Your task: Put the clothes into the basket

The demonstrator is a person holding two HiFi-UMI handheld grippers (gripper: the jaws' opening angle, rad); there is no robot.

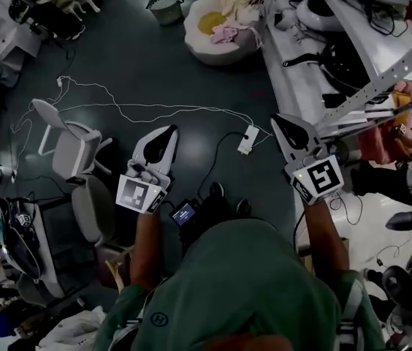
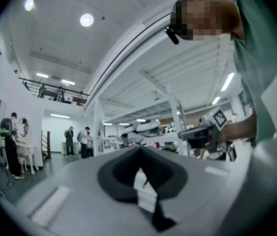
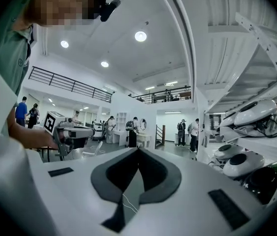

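Both grippers are held level over the dark floor, side by side and with nothing in them. My left gripper (image 1: 170, 129) has its jaws shut; in its own view the left gripper (image 2: 139, 149) closes on nothing. My right gripper (image 1: 275, 118) is shut as well, and the right gripper (image 3: 138, 149) shows no cloth between its pads. Ahead on the floor stands a round white basket (image 1: 204, 48) holding yellow and pink clothes (image 1: 220, 25). Each gripper view shows the other gripper off to the side.
A small green bin (image 1: 166, 7) stands left of the white basket. A white chair (image 1: 73, 146) is at my left. Cables and a power strip (image 1: 248, 139) lie on the floor between the grippers. A cluttered white table (image 1: 301, 72) and metal racking (image 1: 381, 82) run along the right.
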